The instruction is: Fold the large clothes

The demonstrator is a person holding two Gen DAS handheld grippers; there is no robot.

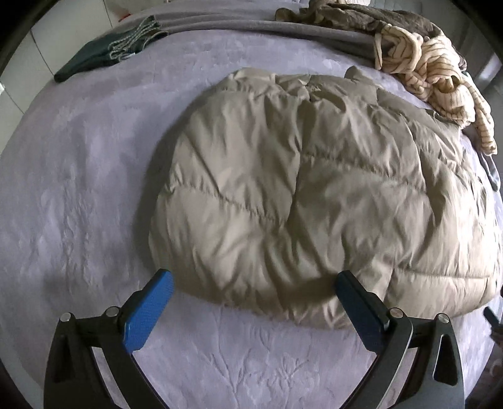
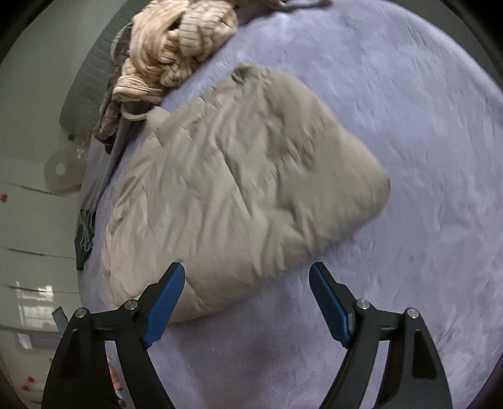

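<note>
A beige quilted puffer jacket (image 1: 314,195) lies folded into a thick bundle on the lavender bedspread (image 1: 78,188). My left gripper (image 1: 254,283) is open and empty, hovering just above the bundle's near edge. In the right wrist view the same jacket (image 2: 235,176) lies ahead, slightly blurred. My right gripper (image 2: 246,273) is open and empty above the jacket's near corner, its left finger over the fabric and its right finger over the bedspread (image 2: 408,126).
A cream striped garment (image 1: 440,72) and brown clothes (image 1: 361,15) are piled at the bed's far right; the pile shows in the right wrist view (image 2: 176,47). A dark green folded garment (image 1: 103,53) lies at the far left. A fringed scarf (image 2: 91,207) hangs over the bed edge.
</note>
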